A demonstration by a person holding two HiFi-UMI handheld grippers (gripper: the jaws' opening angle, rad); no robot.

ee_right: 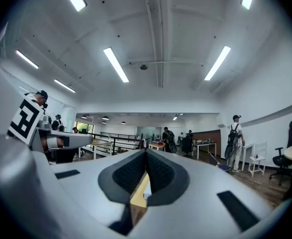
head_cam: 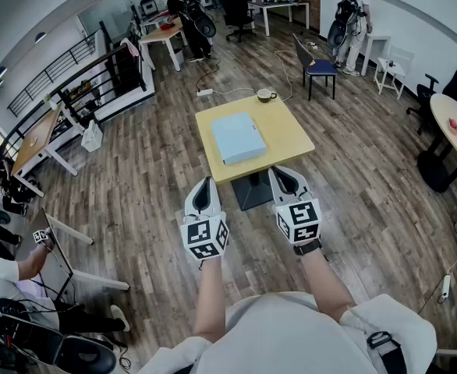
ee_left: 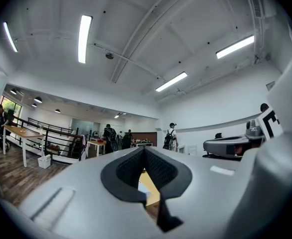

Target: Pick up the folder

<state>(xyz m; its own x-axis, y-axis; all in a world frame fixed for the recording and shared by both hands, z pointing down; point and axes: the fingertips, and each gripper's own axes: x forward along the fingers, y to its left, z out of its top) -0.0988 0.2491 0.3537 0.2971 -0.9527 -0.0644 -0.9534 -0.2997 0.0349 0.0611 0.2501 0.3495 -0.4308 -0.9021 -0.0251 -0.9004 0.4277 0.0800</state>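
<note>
A pale blue folder (head_cam: 238, 137) lies flat on a small square yellow table (head_cam: 287, 139) ahead of me. My left gripper (head_cam: 206, 184) and right gripper (head_cam: 280, 173) are held side by side just short of the table's near edge, level, both shut and empty. In the left gripper view the closed gripper (ee_left: 145, 151) lets a sliver of the yellow table (ee_left: 153, 195) and the folder (ee_left: 142, 188) show through the gap below its tips. In the right gripper view the shut gripper (ee_right: 146, 153) shows the table (ee_right: 137, 197) and the folder (ee_right: 146, 195) the same way.
A cup (head_cam: 265, 95) stands on the floor beyond the table, by a cable. A dark chair (head_cam: 314, 66) stands at the back right, a round table (head_cam: 456, 123) at the right edge. Desks and a railing (head_cam: 96, 76) are on the left. People stand at the far end.
</note>
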